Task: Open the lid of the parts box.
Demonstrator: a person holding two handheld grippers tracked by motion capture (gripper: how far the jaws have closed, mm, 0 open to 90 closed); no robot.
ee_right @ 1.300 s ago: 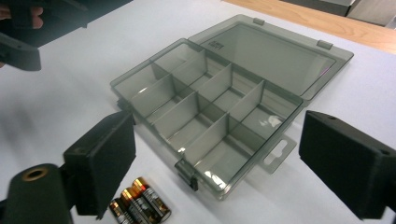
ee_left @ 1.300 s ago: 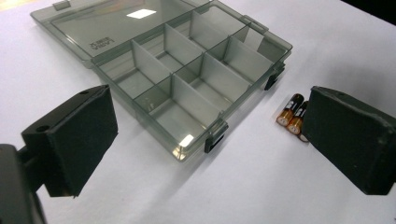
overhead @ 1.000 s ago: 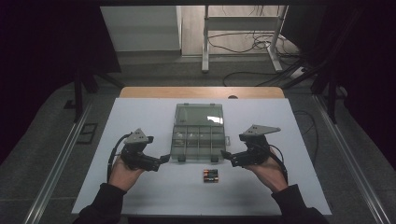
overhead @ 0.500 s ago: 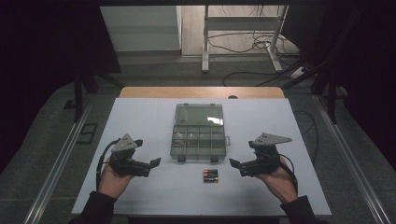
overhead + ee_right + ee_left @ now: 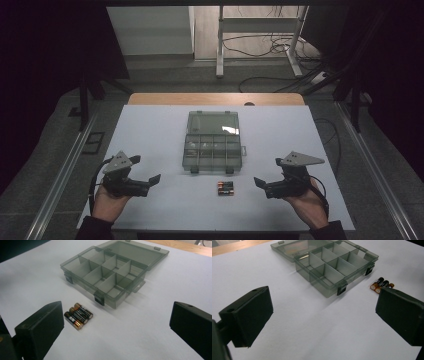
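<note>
A smoky-grey clear organizer box (image 5: 213, 147) lies in the middle of the white table (image 5: 150, 130). Its lid (image 5: 212, 122) is folded open toward the far side, and its divided compartments look bare. Three black and copper batteries (image 5: 226, 188) lie side by side just in front of the box. My left gripper (image 5: 150, 180) rests near the front left and points right toward the batteries, with its jaws wide apart (image 5: 324, 315). My right gripper (image 5: 261, 183) sits at the front right and points left, also open (image 5: 116, 327). The batteries (image 5: 78, 315) lie just past its left jaw. Neither gripper holds anything.
A wooden strip (image 5: 215, 98) borders the table's far edge. Beyond it are a metal stand (image 5: 220, 45) and cables on the floor. Rails run along both sides of the table. Bare white surface lies left and right of the box (image 5: 334, 267).
Both grippers have drawn back from the box's front corners toward the near edge and spread farther apart. The box and batteries have not moved.
</note>
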